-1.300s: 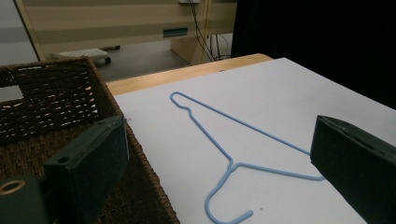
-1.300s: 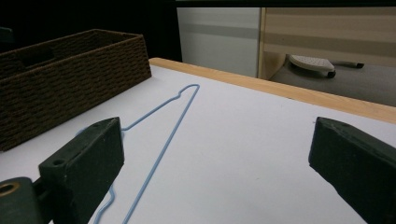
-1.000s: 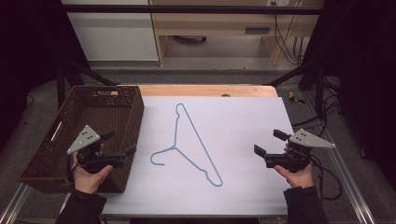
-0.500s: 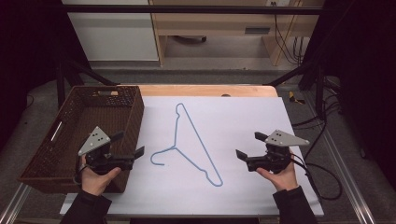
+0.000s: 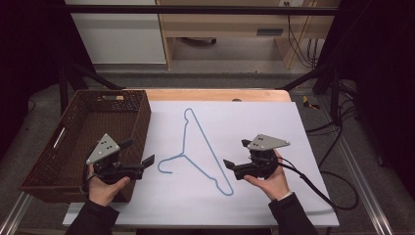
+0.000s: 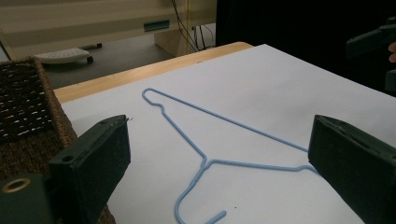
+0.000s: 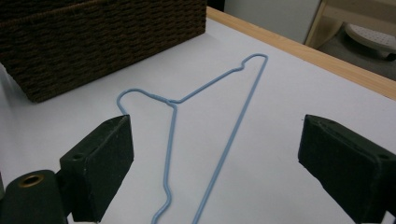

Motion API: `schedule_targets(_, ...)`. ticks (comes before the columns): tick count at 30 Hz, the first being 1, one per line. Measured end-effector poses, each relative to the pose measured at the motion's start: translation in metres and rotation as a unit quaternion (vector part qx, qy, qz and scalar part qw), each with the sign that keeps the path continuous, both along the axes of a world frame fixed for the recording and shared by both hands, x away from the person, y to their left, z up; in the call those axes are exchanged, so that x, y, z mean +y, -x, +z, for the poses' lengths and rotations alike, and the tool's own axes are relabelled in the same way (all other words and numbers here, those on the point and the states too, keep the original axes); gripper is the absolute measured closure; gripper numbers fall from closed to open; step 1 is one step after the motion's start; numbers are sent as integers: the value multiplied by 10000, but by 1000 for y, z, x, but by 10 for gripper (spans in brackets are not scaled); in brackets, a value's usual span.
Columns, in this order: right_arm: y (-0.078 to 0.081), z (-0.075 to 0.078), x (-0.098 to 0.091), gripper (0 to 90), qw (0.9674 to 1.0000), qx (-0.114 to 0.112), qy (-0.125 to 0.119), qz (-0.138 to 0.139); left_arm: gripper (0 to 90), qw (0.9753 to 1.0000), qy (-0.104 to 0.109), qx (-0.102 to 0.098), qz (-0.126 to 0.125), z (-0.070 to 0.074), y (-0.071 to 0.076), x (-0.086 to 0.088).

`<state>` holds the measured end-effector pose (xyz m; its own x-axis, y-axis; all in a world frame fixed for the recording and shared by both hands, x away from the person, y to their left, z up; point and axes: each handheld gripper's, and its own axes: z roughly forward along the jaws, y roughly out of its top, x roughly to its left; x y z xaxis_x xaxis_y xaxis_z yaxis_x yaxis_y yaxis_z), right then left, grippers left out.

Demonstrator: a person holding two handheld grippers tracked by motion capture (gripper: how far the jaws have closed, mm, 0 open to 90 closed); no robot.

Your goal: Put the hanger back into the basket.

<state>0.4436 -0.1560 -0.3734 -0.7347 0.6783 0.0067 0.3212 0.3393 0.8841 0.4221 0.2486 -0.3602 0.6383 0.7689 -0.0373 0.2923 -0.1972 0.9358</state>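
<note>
A light blue wire hanger (image 5: 200,147) lies flat on the white sheet (image 5: 264,122), its hook toward the wicker basket (image 5: 142,117). My left gripper (image 5: 139,152) is held at the basket's near right corner, open and pointing at the hook (image 6: 205,161). My right gripper (image 5: 236,153) hovers open just right of the hanger's long bar. Its jaws have just been closing a little and its pads touch nothing. In the right gripper view the hanger (image 7: 173,105) runs toward the gap between the jaws (image 7: 217,122).
The brown wicker basket (image 7: 93,42) at the table's left has nothing in it. A wooden table edge (image 5: 215,94) runs along the back. The right gripper's cable (image 5: 323,191) trails off the sheet's right side. Black frame posts stand at both rear corners.
The right gripper has moved left across the sheet to beside the hanger. The left gripper has shifted slightly right along the basket's corner.
</note>
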Motion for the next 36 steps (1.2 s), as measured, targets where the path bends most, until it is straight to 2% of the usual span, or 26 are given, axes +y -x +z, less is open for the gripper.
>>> schedule_targets(5,-10,-5,28,131,9997,112,113,178,54,10000,2,-21,35,-1,0,2)
schedule_targets(7,-12,-6,31,132,9996,133,117,201,54,10000,10,-20,37,-1,0,2)
schedule_targets(11,-21,-14,52,140,9989,285,188,314,54,10000,4,-3,48,-2,0,3)
schedule_targets(14,-24,-18,57,154,9986,324,231,338,54,10000,1,-12,46,-2,0,4)
schedule_targets(22,-40,-38,85,235,9955,583,591,457,55,10000,-10,-28,78,-2,1,5)
schedule_targets(25,-42,-42,90,255,9947,621,663,483,55,10000,-20,-32,87,-2,1,5)
schedule_targets(27,-46,-49,96,286,9935,753,690,494,54,10000,-21,-33,86,-2,0,6)
schedule_targets(36,-52,-66,104,332,9903,958,882,477,55,9999,-72,-6,87,-4,-1,4)
